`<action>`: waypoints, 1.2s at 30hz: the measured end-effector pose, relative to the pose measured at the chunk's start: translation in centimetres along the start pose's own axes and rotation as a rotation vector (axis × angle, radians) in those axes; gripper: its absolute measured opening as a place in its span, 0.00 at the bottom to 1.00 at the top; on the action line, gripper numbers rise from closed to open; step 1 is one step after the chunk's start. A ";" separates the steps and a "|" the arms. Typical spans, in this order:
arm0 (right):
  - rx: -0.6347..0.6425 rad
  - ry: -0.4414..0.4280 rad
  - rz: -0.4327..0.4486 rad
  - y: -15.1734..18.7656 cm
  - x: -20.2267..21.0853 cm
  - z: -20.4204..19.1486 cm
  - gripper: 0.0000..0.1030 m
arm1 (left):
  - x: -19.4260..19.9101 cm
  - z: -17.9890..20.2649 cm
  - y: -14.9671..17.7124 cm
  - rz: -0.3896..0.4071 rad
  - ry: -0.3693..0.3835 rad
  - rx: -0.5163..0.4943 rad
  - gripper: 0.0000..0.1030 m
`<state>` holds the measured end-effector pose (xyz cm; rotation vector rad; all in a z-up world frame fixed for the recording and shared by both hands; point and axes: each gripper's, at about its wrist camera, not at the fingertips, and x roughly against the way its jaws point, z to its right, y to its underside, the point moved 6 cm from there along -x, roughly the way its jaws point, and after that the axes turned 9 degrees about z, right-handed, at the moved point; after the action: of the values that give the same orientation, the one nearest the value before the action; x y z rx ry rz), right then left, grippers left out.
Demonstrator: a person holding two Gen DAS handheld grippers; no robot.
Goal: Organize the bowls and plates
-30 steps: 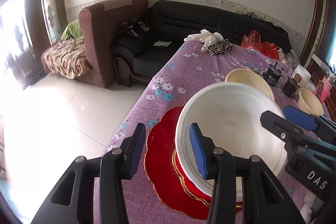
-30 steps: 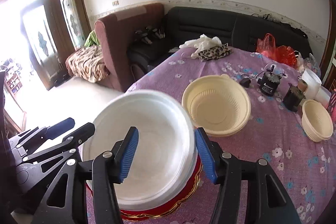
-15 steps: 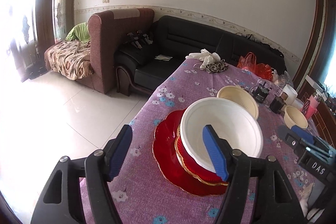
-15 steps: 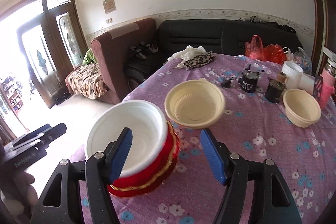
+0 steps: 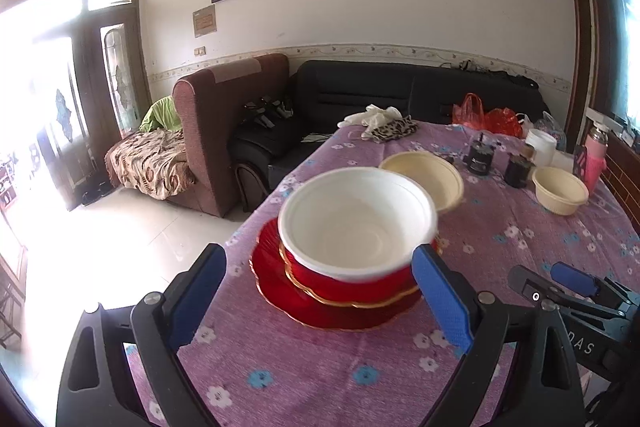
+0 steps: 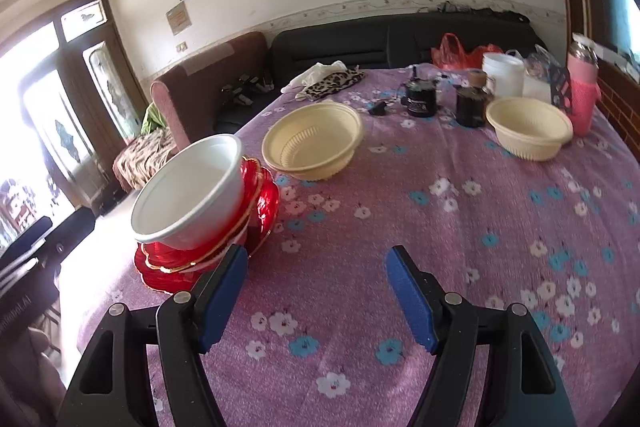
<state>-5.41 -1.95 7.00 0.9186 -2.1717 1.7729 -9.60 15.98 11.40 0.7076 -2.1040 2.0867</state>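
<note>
The left claw stands wide with its jaws opening and nothing pressed between the blue pads; the white bowl sits just beyond them, on top of the red plates stacked near the worktop's left edge. The right claw is also spread, its jaws opening over bare flowered cloth, holding nothing, with the stack off to its left. The step in hand looks like clearing away from the set-down bowl and going for the next piece, probably the large cream bowl just behind the stack. To do it well, I would keep both claws well clear of the white bowl, which seems to sit slightly tilted on the plates, then approach the cream bowl's rim with one pad inside and one outside, lifting level before nesting it. The left wrist view shows the stack from the front, the floor drop beside it, and the right claw low at its right edge. The right wrist view shows more of the far worktop: the small cream bowl, the dark jars and the pink bottle crowding it
</note>
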 end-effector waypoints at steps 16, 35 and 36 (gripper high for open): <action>-0.192 0.039 0.003 3.4 1.9 5.7 0.75 | 2.4 4.1 1.1 0.016 0.045 -0.087 0.91; -0.174 0.121 0.003 5.5 0.7 7.5 0.76 | 1.4 7.2 2.9 -0.013 0.182 -0.087 0.91; -0.176 0.122 0.004 5.5 0.7 7.6 0.76 | 1.2 7.4 3.1 -0.020 0.186 -0.089 0.91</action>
<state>-7.35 -8.78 0.83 0.7452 -2.2101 1.5649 -9.99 8.42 8.53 0.5002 -2.0639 1.9507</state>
